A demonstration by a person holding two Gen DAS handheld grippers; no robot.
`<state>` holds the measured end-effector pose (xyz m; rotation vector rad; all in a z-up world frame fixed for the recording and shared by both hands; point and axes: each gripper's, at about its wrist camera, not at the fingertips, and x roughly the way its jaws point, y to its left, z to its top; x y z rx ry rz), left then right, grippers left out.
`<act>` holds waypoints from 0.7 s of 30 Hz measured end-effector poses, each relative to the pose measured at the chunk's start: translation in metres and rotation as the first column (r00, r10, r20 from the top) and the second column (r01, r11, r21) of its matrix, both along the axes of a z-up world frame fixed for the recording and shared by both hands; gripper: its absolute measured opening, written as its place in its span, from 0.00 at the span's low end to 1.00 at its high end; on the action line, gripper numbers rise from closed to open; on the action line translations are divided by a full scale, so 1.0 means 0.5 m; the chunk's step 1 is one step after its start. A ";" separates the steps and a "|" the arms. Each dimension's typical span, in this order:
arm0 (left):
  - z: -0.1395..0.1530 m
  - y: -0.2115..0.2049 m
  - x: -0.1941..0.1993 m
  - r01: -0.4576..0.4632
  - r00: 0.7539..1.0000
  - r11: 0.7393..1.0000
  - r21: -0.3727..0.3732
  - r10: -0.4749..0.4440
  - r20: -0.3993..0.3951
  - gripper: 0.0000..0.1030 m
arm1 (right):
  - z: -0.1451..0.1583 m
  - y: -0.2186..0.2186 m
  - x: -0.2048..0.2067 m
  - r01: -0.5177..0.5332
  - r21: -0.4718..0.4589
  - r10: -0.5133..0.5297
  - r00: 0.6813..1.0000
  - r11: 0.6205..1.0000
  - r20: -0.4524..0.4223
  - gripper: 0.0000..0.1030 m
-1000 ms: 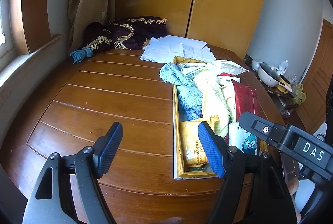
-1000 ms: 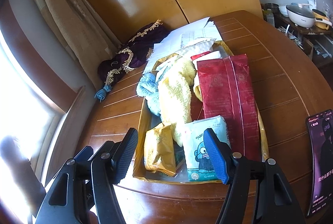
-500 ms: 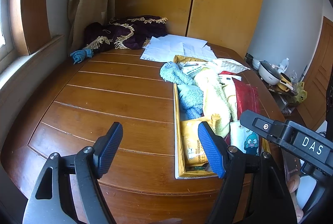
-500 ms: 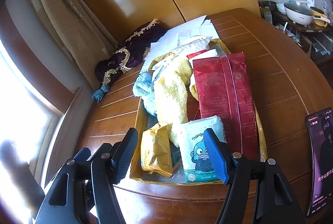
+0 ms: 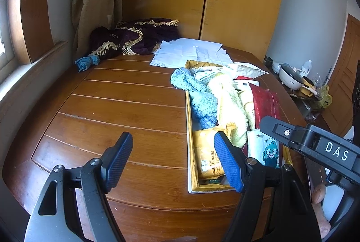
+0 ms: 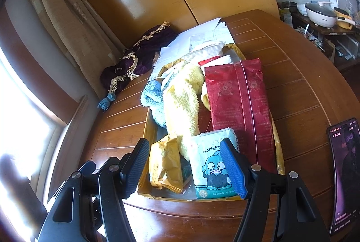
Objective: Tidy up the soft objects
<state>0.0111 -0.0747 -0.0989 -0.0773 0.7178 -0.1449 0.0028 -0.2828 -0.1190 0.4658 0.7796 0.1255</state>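
Two pairs of blue-padded black fingers stand spread wide and empty above the near edge of a brown slatted wooden desk. Between the left gripper's (image 5: 172, 159) fingers lies bare wood, with its right finger (image 5: 227, 165) over the near left corner of a shallow yellow cardboard tray (image 5: 190, 165). The right gripper (image 6: 184, 166) hovers released at the tray's near end, framing a crumpled yellow cracker packet (image 6: 165, 168) and a white tissue pack printed with a blue cartoon fish (image 6: 212, 165), neither touched.

Further along the tray, a fluffy pale-yellow towel (image 6: 182, 104) drapes lengthwise over the middle, a light-blue fluffy towel (image 5: 200, 98) beside it spilling over the tray's left rim. A long red foil packet (image 6: 238, 104) lies along the right side. White packets are heaped at the far end; which touches which cannot be told.

Beyond the tray, loose white paper sheets (image 5: 189, 51) cover the far edge of the desk, next to a dark purple cloth with gold fringe (image 5: 135, 39) in the far left corner and a small blue rag (image 5: 86, 62) just beside it. A lit smartphone (image 6: 344, 172) lies near the right edge.
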 end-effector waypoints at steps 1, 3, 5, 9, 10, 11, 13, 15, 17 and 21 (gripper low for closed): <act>0.000 -0.001 0.000 0.000 1.000 1.000 0.002 0.000 0.001 0.72 | 0.000 0.000 0.000 0.000 0.000 0.000 1.000 1.000 0.000 0.66; 0.000 -0.001 0.000 0.000 1.000 1.000 0.001 0.000 0.001 0.72 | 0.000 -0.001 0.000 -0.002 0.000 0.002 1.000 1.000 -0.001 0.66; 0.001 -0.001 -0.001 -0.001 1.000 1.000 0.000 0.001 0.001 0.72 | 0.000 -0.001 0.000 -0.001 -0.001 0.001 1.000 1.000 -0.001 0.66; 0.002 -0.002 0.000 0.000 1.000 1.000 0.004 0.000 0.001 0.72 | 0.000 0.000 0.001 -0.001 0.000 0.001 1.000 1.000 -0.001 0.66; 0.002 -0.002 0.000 0.001 1.000 1.000 0.005 -0.001 0.000 0.72 | 0.000 -0.001 0.001 0.000 0.000 0.000 1.000 1.000 -0.001 0.66; 0.003 -0.003 0.000 0.001 1.000 1.000 0.006 -0.001 0.000 0.72 | -0.001 -0.002 0.001 0.000 0.000 0.000 1.000 1.000 -0.001 0.66; 0.003 -0.005 0.000 0.003 1.000 1.000 0.010 -0.003 -0.001 0.72 | 0.000 -0.003 0.000 0.001 -0.002 -0.001 1.000 1.000 -0.002 0.66; 0.001 -0.009 0.001 0.004 1.000 1.000 0.019 -0.004 -0.008 0.72 | -0.001 -0.005 0.000 0.002 -0.002 -0.002 1.000 1.000 0.000 0.66; -0.001 -0.011 0.002 0.005 1.000 1.000 0.028 -0.004 -0.013 0.72 | -0.002 -0.006 0.000 0.003 0.001 -0.003 1.000 1.000 -0.003 0.66; -0.002 -0.013 0.002 0.001 1.000 0.999 0.033 0.000 -0.010 0.72 | -0.003 -0.007 -0.001 0.001 0.000 -0.001 1.000 1.000 -0.004 0.66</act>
